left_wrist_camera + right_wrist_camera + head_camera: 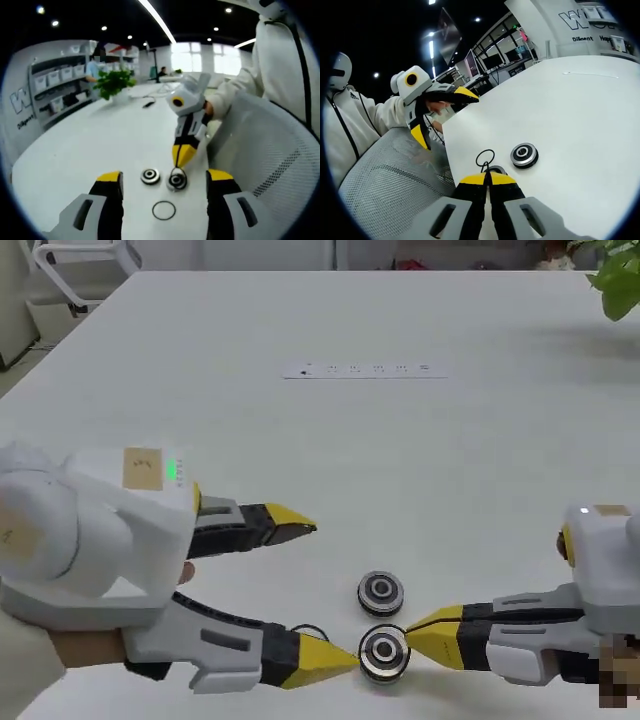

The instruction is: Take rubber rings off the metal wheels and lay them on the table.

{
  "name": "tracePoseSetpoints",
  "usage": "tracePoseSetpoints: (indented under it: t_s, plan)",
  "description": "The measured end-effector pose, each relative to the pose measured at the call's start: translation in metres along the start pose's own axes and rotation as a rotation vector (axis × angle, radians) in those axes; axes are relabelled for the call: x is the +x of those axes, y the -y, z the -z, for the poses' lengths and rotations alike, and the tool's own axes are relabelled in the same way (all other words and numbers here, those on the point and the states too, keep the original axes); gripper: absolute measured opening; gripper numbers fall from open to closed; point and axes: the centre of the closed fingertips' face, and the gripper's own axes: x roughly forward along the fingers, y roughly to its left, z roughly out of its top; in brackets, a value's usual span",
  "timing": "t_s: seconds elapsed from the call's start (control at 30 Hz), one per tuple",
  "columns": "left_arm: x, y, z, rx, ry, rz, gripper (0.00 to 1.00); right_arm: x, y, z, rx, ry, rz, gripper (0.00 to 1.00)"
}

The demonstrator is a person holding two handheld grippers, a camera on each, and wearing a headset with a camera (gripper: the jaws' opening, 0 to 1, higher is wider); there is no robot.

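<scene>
Fingers (285, 518) on the left gripper (318, 592) are hanging wide apart with nothing in them, and a loose rubber ring (164, 210) is lying flat on the table (450, 460) right between them. The right gripper (415, 628) is pinching its tips tight together against the rim of the near wheel (383, 651); can't tell if it's actually got rubber in there. The far wheel (380, 590) is sitting just beside it, not touching. Everything is crowding the person's side: in the right gripper view the table edge is running just past the ring, with a mesh chair (385, 180) beyond it. Going the other way, bare white tabletop is stretching well out to a power strip (365, 370), so loads of room there.
</scene>
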Motion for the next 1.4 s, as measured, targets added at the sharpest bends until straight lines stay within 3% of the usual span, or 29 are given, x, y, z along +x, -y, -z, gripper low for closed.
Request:
tracePoseSetpoints:
  t_s: [0.2,0.53,0.93,1.4]
  plan:
    - [-0.021,-0.003,0.003,0.038,-0.031,-0.039,0.74,-0.002,0.0,-0.002,-0.008,0.003,0.006,0.0]
    - [-0.05,-0.01,-0.002,0.033,-0.025,-0.085,0.84,-0.006,-0.003,-0.009,-0.021,0.014,0.014,0.0]
    - [-0.081,-0.014,0.01,-0.013,-0.04,-0.157,0.96,-0.007,-0.008,-0.013,-0.037,0.011,0.015,0.0]
    - [-0.111,-0.016,0.032,-0.085,-0.058,-0.24,1.0,-0.004,-0.016,-0.021,-0.073,-0.021,-0.015,0.0]
